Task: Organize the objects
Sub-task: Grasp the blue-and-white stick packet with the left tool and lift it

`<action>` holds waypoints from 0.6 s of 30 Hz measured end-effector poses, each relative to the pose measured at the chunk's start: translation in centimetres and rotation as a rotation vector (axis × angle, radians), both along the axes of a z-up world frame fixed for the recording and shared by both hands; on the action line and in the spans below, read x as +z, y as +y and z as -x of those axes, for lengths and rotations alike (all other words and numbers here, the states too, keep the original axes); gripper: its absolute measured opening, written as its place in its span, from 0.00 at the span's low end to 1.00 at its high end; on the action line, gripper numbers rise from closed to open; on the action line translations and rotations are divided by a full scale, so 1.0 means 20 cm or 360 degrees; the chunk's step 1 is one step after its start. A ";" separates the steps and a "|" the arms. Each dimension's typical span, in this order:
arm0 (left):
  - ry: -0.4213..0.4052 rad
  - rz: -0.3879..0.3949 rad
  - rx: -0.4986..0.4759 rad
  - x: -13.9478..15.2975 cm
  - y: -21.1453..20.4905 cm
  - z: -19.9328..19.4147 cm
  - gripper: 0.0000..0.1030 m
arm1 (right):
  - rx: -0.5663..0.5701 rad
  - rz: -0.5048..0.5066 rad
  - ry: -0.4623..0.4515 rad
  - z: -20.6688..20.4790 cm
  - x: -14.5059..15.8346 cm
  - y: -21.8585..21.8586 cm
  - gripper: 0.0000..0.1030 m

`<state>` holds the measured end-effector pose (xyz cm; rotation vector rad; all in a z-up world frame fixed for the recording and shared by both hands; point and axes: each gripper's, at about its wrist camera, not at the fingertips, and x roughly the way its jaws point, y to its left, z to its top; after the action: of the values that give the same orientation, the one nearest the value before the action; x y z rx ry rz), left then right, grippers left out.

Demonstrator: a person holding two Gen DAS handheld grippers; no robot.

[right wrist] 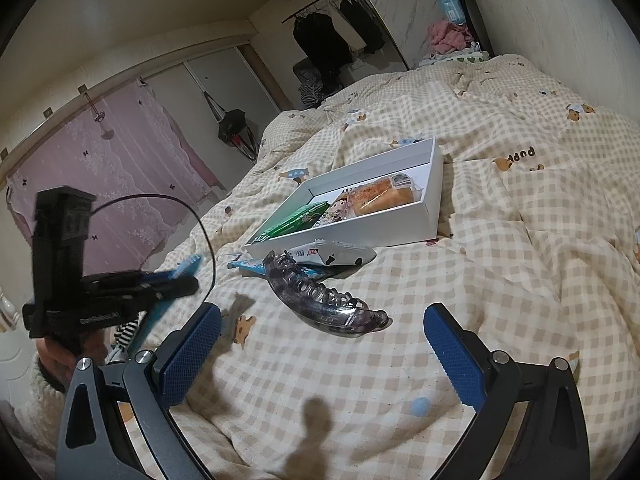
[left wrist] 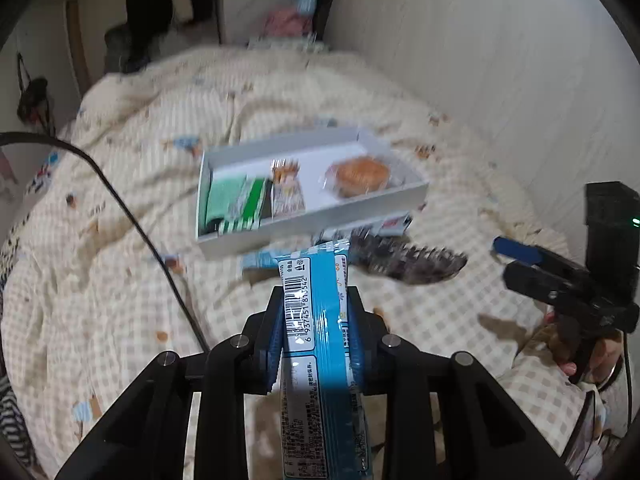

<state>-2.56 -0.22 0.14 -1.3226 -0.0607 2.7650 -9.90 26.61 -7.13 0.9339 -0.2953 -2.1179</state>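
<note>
- Fingers of the left gripper were clenched on a blue snack packet, their blue pads pressing its two long edges; the packet's barcode side faced the camera and its crimped top end stuck out past the tips.
- Right gripper fingers stood wide apart with nothing between them, blue pads facing each other above the checked quilt.
- Just ahead of the right gripper lay a translucent grey hair claw clip on the quilt, its teeth turned up.
- Beyond the clip a white snack packet with black patches lay against the near wall of a white shallow box; another blue packet lay beside it, partly under the clip.
- Inside the box sat a wrapped bun at one end, a cartoon-printed packet in the middle and green packets at the other end.
- Seen from the right wrist view, the left gripper was held up at the left, away from the box, with the blue packet hanging through it and a black cable arcing behind.
- Dark clothes hung on a rail past the bed's far end.
</note>
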 end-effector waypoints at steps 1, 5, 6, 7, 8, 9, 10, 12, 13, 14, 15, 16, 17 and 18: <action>0.0020 -0.0002 0.0001 0.01 0.00 -0.01 0.30 | 0.0000 0.0000 -0.0001 0.00 0.00 0.00 0.99; 0.0077 -0.0028 0.0011 0.03 0.00 -0.02 0.30 | -0.0001 0.0003 -0.0002 0.00 0.00 0.00 0.99; 0.0085 -0.0040 0.0009 0.03 0.00 -0.02 0.30 | -0.0001 0.0002 -0.0002 0.00 0.00 0.00 0.99; 0.0089 -0.0048 0.0012 0.03 0.00 -0.02 0.30 | -0.0002 0.0003 -0.0004 0.00 0.00 0.00 0.99; 0.0090 -0.0046 0.0022 0.03 0.01 -0.03 0.30 | -0.0002 0.0006 -0.0006 0.00 0.00 0.00 0.99; 0.0089 -0.0043 0.0028 0.02 0.01 -0.02 0.30 | -0.0003 0.0010 -0.0008 0.00 0.00 0.00 0.99; 0.0084 -0.0050 0.0031 0.02 0.01 -0.02 0.30 | -0.0004 0.0013 -0.0009 0.00 0.00 0.01 0.99; 0.0057 -0.0104 0.0039 0.00 0.01 0.00 0.30 | -0.0005 0.0015 -0.0010 0.00 0.00 0.01 0.99; 0.0038 -0.0144 0.0040 -0.01 0.00 0.00 0.30 | -0.0006 0.0015 -0.0009 0.00 0.00 0.01 0.99; 0.0025 -0.0169 0.0042 -0.02 0.00 0.01 0.30 | -0.0006 0.0014 -0.0009 0.00 0.00 0.01 0.99; 0.0019 -0.0176 0.0048 -0.03 0.00 0.01 0.30 | -0.0004 0.0014 -0.0010 0.01 0.00 0.01 0.99; 0.0021 -0.0173 0.0054 -0.03 0.00 0.01 0.30 | -0.0005 0.0014 -0.0011 0.00 0.00 0.01 0.99; 0.0030 -0.0170 0.0065 -0.03 0.00 0.00 0.30 | -0.0004 0.0014 -0.0012 0.00 0.00 0.01 0.99; 0.0043 -0.0178 0.0072 -0.03 -0.01 0.00 0.30 | -0.0004 0.0015 -0.0012 0.00 0.00 0.01 0.99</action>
<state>-2.56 -0.34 -0.55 -1.2720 -0.2430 2.7703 -9.98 26.80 -7.19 0.9365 -0.3100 -2.1144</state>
